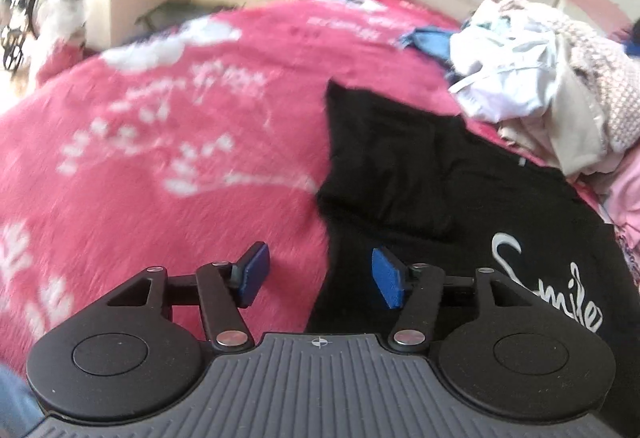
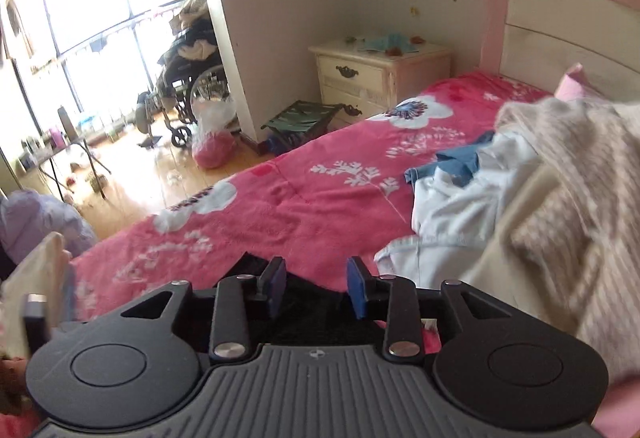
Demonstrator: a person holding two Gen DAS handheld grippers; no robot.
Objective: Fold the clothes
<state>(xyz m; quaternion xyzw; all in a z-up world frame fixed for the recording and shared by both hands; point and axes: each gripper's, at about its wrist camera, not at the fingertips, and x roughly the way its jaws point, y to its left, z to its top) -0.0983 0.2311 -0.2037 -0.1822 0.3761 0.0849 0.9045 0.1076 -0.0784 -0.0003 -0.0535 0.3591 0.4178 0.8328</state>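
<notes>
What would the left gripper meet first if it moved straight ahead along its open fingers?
Probably the left edge of the black shirt lying on the pink blanket; the left gripper points at that border, though depth is unclear.

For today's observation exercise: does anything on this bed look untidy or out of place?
Yes. A heap of unfolded clothes lies jumbled near the headboard, and the black shirt lies rumpled on the pink blanket, one part doubled over.

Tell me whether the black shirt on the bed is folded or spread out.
Partly folded. In the left wrist view the black shirt lies on the pink blanket with one dark layer doubled over its top; its white lettering still shows.
</notes>
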